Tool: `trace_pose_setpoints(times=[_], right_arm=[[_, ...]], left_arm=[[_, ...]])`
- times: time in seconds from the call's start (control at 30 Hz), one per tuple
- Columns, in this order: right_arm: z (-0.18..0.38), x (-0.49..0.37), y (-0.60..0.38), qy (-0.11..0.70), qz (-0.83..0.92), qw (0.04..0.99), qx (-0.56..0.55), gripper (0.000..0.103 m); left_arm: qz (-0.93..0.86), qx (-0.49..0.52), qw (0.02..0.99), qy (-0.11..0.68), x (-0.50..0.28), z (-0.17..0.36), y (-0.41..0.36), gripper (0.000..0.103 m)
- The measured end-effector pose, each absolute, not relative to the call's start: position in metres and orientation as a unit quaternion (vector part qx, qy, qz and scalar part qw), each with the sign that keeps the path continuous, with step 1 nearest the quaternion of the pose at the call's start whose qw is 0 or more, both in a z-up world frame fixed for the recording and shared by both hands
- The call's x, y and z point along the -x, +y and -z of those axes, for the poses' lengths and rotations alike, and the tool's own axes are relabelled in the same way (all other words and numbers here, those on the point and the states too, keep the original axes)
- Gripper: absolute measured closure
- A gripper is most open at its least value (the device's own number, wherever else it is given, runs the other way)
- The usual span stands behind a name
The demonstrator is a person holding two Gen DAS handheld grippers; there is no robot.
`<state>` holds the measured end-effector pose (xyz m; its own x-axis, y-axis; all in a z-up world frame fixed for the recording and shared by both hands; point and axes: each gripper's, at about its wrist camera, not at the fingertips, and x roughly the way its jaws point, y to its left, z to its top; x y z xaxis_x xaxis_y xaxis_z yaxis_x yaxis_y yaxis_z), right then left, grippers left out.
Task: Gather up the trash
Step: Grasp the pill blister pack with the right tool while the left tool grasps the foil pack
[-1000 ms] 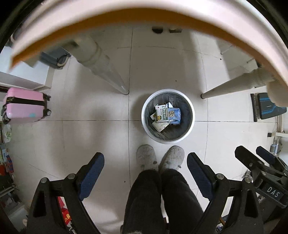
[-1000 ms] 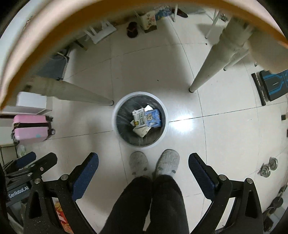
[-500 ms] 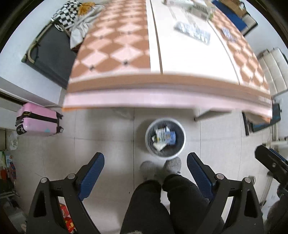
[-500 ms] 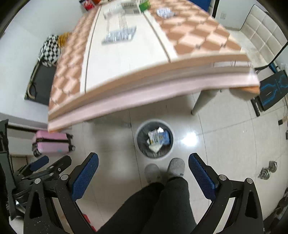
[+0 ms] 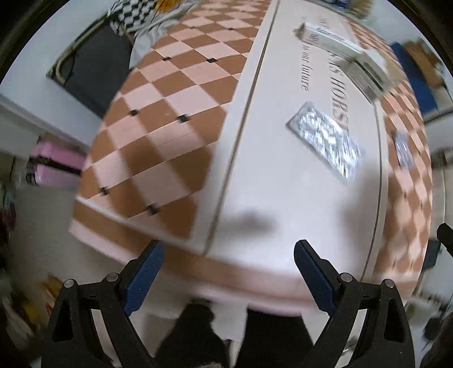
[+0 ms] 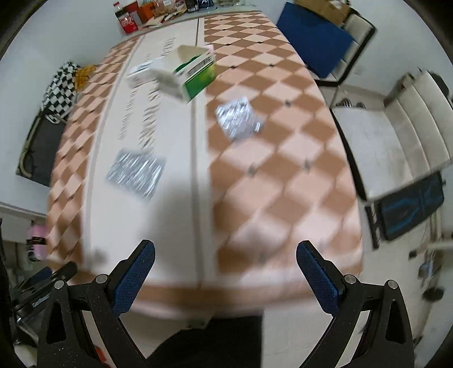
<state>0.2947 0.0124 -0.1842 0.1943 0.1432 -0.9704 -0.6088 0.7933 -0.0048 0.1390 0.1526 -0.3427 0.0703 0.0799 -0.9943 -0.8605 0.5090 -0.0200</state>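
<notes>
Both grippers are open and empty above the near edge of a checkered table. My left gripper faces a silver foil blister pack on the white centre strip, with a long white box farther back. My right gripper sees the same foil pack at left, a second crumpled foil pack ahead, and a green and white carton beyond. The trash bin is out of view. Both views are motion-blurred.
A pink suitcase stands on the floor at left. A white padded chair and a blue mat are to the right. Bottles and boxes crowd the far table end. The person's dark legs are below.
Both grippers have risen from over the floor bin to above the tabletop. The bin and slippers have left view; table items now fill the frames. Jaws stay open.
</notes>
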Motion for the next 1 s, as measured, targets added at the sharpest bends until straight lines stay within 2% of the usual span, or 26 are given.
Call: trace_pose_setpoints(times=[0.23,0.37,0.63,0.7,0.73,0.77,0.87,0.93,0.97,1.0], right_arm=[[0.233,-0.42,0.076,0.612,-0.267,0.704,0.241,0.002],[0.257,-0.449,0.102,0.626,-0.273,0.683,0.26,0.002],[0.287,-0.475,0.131,0.629,-0.284,0.662,0.292,0.002],[0.291,-0.475,0.135,0.628,-0.287,0.661,0.294,0.003],[0.293,-0.474,0.136,0.624,-0.289,0.662,0.299,0.005],[0.294,-0.472,0.137,0.619,-0.288,0.664,0.305,0.01],[0.295,-0.466,0.137,0.596,-0.281,0.678,0.326,0.016],[0.292,-0.465,0.135,0.585,-0.288,0.685,0.325,0.029],[0.29,-0.464,0.134,0.582,-0.291,0.686,0.326,0.041],[0.288,-0.464,0.133,0.579,-0.295,0.686,0.327,0.045]], left_arm=[[-0.377,0.483,0.56,0.558,-0.209,0.383,0.192,0.01],[-0.388,0.552,0.508,0.535,-0.235,0.406,0.213,0.01],[-0.445,0.539,0.466,0.543,-0.254,0.419,0.228,0.011],[-0.449,0.526,0.477,0.542,-0.257,0.415,0.227,0.023],[-0.449,0.522,0.481,0.543,-0.259,0.413,0.226,0.028],[-0.444,0.516,0.491,0.543,-0.262,0.41,0.225,0.038],[-0.44,0.489,0.506,0.558,-0.265,0.408,0.225,0.039],[-0.43,0.478,0.521,0.561,-0.26,0.408,0.225,0.04],[-0.424,0.466,0.529,0.568,-0.256,0.408,0.224,0.041],[-0.421,0.456,0.533,0.575,-0.253,0.407,0.224,0.041]])
